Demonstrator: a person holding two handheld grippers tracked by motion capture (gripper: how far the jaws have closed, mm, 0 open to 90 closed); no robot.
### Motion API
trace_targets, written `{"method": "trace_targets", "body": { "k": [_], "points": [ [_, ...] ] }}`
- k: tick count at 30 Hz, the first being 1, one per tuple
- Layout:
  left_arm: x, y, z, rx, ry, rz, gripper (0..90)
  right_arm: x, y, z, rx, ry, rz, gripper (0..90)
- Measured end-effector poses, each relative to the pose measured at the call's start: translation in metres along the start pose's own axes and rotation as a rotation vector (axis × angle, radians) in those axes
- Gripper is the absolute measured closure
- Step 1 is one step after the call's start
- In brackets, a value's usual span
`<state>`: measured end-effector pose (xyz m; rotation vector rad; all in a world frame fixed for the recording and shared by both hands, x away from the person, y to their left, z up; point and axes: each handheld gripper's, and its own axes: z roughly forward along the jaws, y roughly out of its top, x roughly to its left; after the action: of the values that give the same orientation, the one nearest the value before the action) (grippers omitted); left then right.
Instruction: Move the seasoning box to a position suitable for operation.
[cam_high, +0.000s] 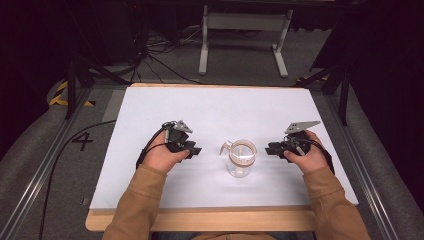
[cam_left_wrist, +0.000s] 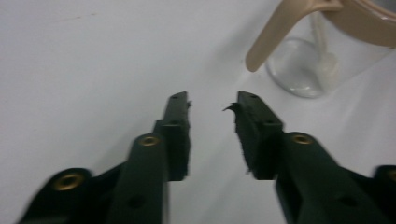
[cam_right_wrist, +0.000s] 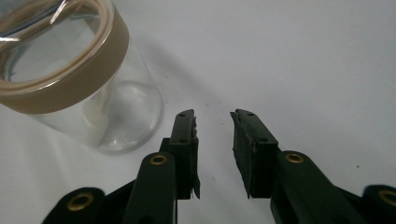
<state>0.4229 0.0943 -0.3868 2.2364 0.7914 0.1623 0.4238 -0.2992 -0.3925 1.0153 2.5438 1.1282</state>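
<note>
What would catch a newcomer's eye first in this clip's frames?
A clear glass jar with a beige rim band and a spout-like handle stands alone near the middle of the white table. On either side of it a person holds a hand-held gripper: the left hand-held gripper and the right hand-held gripper both point inward at the jar, jaws apart, holding nothing.

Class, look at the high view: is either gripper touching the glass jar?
No: the glass jar stands alone on the white table, with a clear gap to the left gripper and right gripper.
</note>
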Motion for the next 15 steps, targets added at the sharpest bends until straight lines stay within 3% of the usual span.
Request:
{"method": "trace_targets", "body": {
  "k": [3, 7, 15],
  "points": [
    [-0.003, 0.003, 0.0, 0.006, 0.02, 0.027, 81.2, 0.001, 0.0, 0.0, 0.001, -0.001, -0.003, 70.9],
    [-0.009, 0.009, 0.003, -0.031, -0.016, 0.016, 84.1, 0.003, -0.002, -0.002, 0.001, -0.002, -0.007, 70.8],
    [-0.016, 0.019, 0.012, -0.016, -0.043, 0.052, 86.9, 0.005, -0.01, -0.01, 0.003, -0.017, 0.004, 70.6]
  ]
}}
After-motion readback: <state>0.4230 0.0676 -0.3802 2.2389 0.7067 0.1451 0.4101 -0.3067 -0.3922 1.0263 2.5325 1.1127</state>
